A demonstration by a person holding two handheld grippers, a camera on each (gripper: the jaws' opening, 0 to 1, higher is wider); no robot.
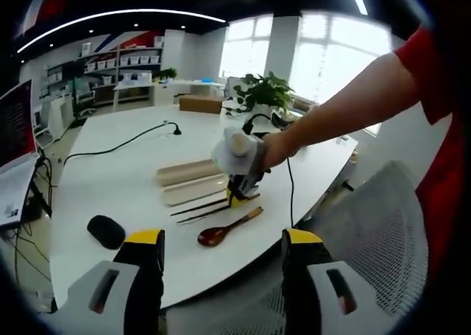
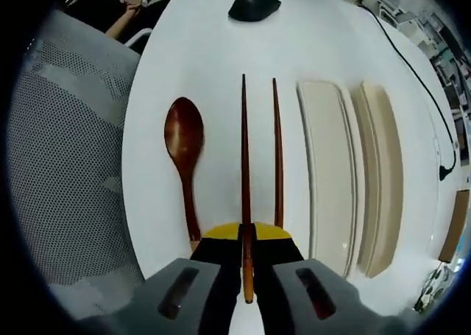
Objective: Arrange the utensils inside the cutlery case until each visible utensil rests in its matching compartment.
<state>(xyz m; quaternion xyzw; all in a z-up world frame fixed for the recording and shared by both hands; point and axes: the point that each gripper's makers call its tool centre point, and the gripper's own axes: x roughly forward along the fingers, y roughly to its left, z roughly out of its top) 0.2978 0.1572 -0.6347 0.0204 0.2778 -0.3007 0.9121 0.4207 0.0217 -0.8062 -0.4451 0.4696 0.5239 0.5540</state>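
While the right tool point(image 2: 246, 235) pinches one chopstick point(image 2: 244, 158) — spoon point(image 2: 185, 147) beside.

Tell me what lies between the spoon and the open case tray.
In the right gripper view, two chopsticks: one gripped by the right gripper, one on the table, between spoon and tray.

bright daylight from windows point(image 1: 346, 48), strong fisheye bending, soft edges

Two chopsticks point(image 2: 244, 151) — one spoon point(image 2: 185, 154)
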